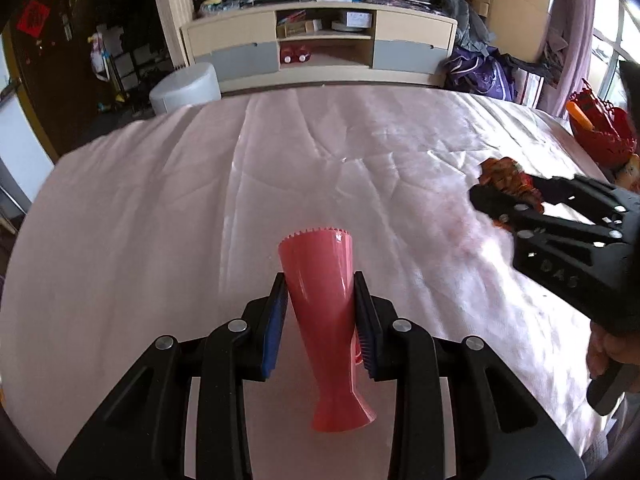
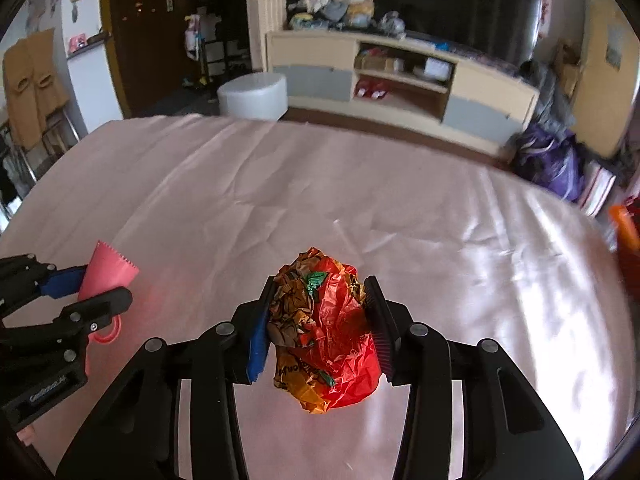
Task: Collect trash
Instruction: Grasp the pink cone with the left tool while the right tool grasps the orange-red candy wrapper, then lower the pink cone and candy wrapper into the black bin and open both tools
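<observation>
Left gripper [image 1: 320, 320] pinches a pink plastic funnel-shaped cup [image 1: 326, 312] around its narrow waist, held over the pink bedsheet [image 1: 160, 220], probably so its serrated mouth stays free. Right gripper [image 2: 320, 320] is clamped on a crumpled red-orange wrapper ball [image 2: 324, 332], pads squeezing both sides just above the sheet. Red basket [image 1: 600, 132] at the far right edge looks like the drop spot.

place: home living room | cues: TV cabinet [image 1: 320, 46]; piled clothes [image 2: 332, 4]; door [image 2: 140, 36]
</observation>
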### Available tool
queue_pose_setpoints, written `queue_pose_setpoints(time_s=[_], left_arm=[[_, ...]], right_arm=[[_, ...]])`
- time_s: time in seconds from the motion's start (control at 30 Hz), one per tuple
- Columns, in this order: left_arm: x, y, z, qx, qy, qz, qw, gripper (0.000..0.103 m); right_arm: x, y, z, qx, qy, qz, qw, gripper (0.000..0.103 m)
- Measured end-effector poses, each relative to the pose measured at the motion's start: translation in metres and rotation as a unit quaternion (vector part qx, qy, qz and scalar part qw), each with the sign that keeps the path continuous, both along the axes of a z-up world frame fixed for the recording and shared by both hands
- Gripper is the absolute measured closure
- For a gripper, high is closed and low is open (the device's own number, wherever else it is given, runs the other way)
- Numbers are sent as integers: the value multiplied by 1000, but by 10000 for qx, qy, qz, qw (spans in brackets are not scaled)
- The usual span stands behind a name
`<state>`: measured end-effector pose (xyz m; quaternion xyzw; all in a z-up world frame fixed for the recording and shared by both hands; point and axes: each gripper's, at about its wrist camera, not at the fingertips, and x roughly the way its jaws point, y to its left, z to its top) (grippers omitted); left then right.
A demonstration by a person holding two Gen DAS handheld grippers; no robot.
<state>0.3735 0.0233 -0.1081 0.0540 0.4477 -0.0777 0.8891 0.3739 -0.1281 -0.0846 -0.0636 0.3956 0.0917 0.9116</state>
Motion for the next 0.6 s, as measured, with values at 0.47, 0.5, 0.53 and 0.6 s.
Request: queue_pose_setpoints(time_s=[0.47, 0.5, 0.53, 0.6], left_arm=[[-96, -19, 62, -201, -635, -223, 9975, 73], [-102, -19, 65, -225, -672, -233, 9972, 73], [-113, -19, 72, -255, -749, -245, 9966, 73], [-128, -19, 80, -286, -865, -265, 9955, 73]], right_arm=[[-97, -25, 69, -33, -620, 118, 9980, 59], [-106, -28, 73, -42, -666, 105, 9977, 59], [-118, -31, 79, -67, -742, 87, 9972, 59], [-138, -37, 87, -67, -856, 59, 9963, 59]])
